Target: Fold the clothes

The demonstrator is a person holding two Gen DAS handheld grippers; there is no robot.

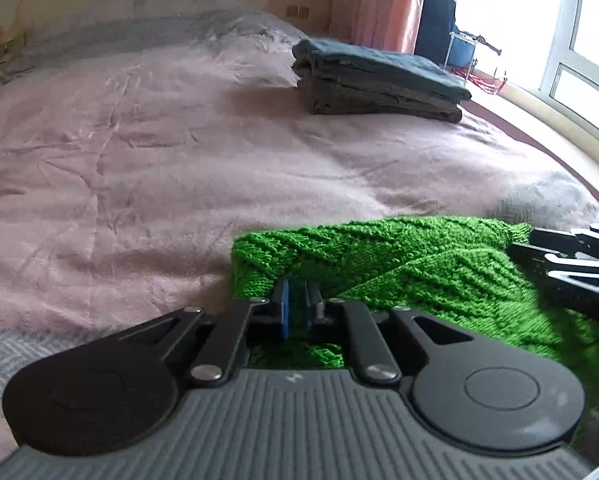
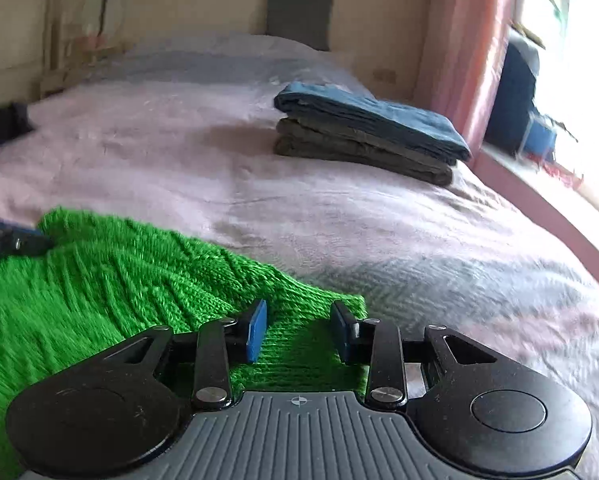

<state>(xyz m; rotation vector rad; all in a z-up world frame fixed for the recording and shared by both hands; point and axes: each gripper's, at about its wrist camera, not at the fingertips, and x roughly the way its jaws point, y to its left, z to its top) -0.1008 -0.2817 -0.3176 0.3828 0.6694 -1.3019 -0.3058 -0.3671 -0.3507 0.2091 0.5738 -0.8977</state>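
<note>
Left wrist: I'm clamping my left gripper [image 1: 297, 304] on the green knit sweater [image 1: 419, 272] lying on the bed [image 1: 139, 160] — folded stack [image 1: 379, 76] sitting beyond. Right wrist: my right gripper [image 2: 299, 330] is hanging apart over the sweater's edge — this piece looks unfinished.

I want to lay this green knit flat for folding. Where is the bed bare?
The widest bare patch of the bed lies between the green knit and the pillows, left of the folded stack. A narrower strip runs between knit and stack. The near right corner is crowded by both grippers.
</note>
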